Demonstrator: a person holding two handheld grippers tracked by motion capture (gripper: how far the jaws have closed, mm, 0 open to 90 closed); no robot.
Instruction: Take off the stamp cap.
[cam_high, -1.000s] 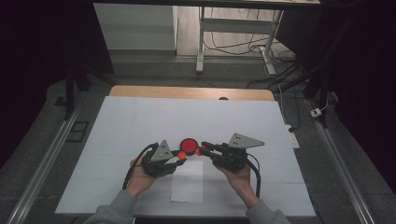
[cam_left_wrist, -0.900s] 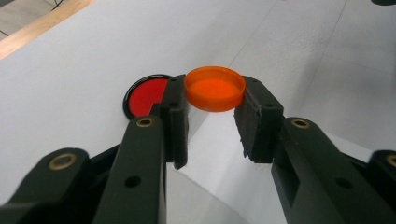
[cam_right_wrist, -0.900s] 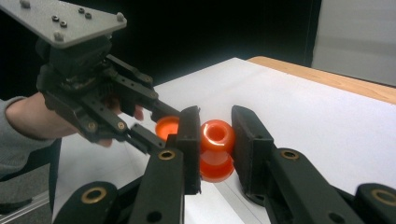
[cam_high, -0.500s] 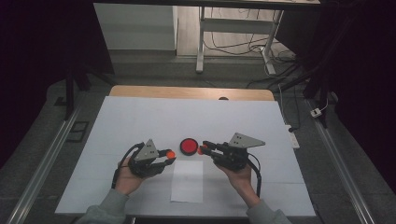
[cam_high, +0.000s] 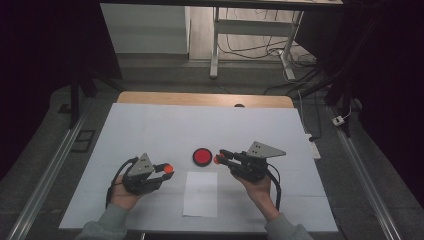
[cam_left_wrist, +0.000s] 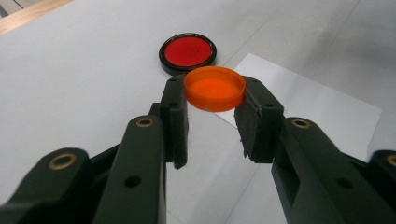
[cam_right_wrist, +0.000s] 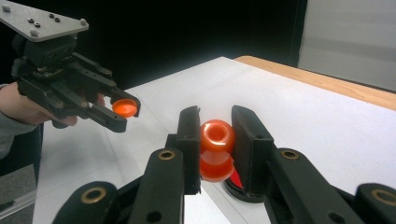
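Note:
My left gripper (cam_high: 166, 169) is shut on a small orange cap (cam_high: 168, 168), held just above the white table at the front left. In the left gripper view the cap (cam_left_wrist: 215, 87) sits flat between the fingertips, open side down. My right gripper (cam_high: 218, 159) is shut on a small orange bottle (cam_right_wrist: 216, 149) whose open mouth faces the camera. A red disc with a black rim (cam_high: 202, 156) lies on the table right beside the right gripper's tips. The two grippers are about a hand's width apart. In the right gripper view the left gripper (cam_right_wrist: 122, 111) and its cap (cam_right_wrist: 125, 107) appear at left.
A white sheet of paper (cam_high: 201, 194) lies near the front edge between the hands. The white table top (cam_high: 150, 125) has a wooden strip (cam_high: 200, 99) along its back edge. Metal rails run along both sides; a desk frame and cables stand beyond.
The left gripper has drawn away to the left from the right gripper and the red disc, taking the orange cap with it. The right gripper has stayed in place with the bottle.

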